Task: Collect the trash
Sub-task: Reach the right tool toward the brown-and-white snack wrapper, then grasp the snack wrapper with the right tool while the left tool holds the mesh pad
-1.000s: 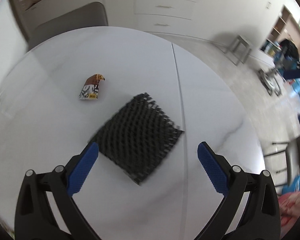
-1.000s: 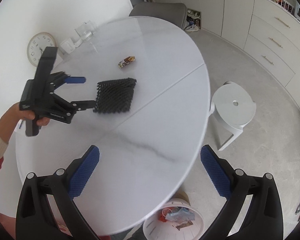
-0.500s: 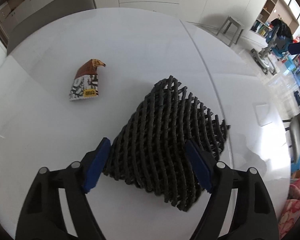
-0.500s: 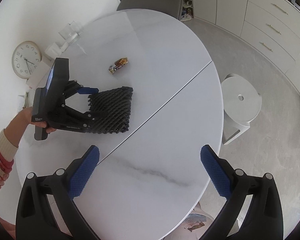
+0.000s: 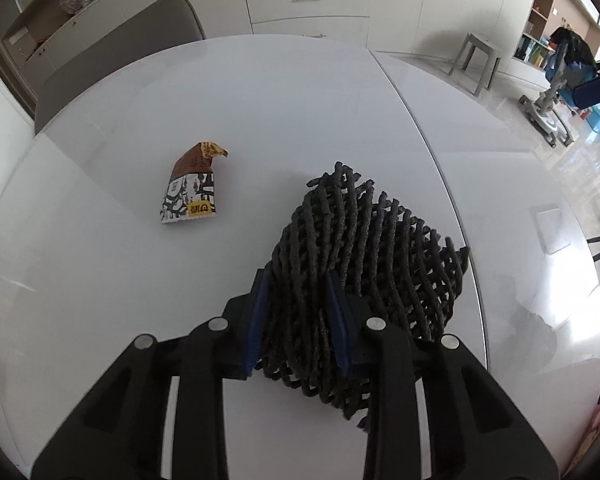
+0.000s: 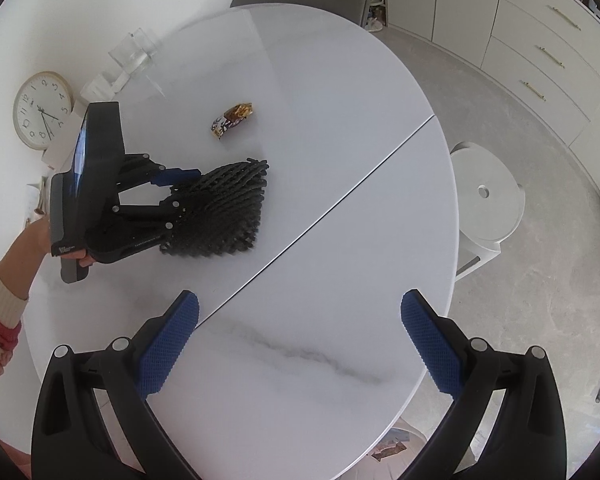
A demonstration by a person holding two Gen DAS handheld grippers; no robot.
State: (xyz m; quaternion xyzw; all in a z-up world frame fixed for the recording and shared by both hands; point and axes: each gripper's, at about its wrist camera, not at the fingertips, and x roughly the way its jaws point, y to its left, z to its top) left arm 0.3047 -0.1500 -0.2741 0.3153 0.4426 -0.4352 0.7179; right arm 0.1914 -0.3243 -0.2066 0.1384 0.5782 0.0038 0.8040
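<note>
White oval bench point(image 6: 339, 200), marble-veined, one seam across the top; cabinets and grey floor behind.
Black foam net point(image 5: 363, 256): lies on bench near its middle, long axis running from the left gripper point(image 5: 300, 312) away toward the seam, near end bunched.
Left gripper: fingers have just been closing; blue pads squeeze the net's near end.
Right gripper point(image 6: 300, 340): fingers wide apart, nothing between, above the bench.
Snack wrapper point(image 5: 192, 184): flat beside net, apart, torn brown tip pointing away.

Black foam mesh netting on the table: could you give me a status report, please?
Left gripper jaws just closed on the black foam mesh netting. Right gripper open, empty. Nothing in the way.
</note>
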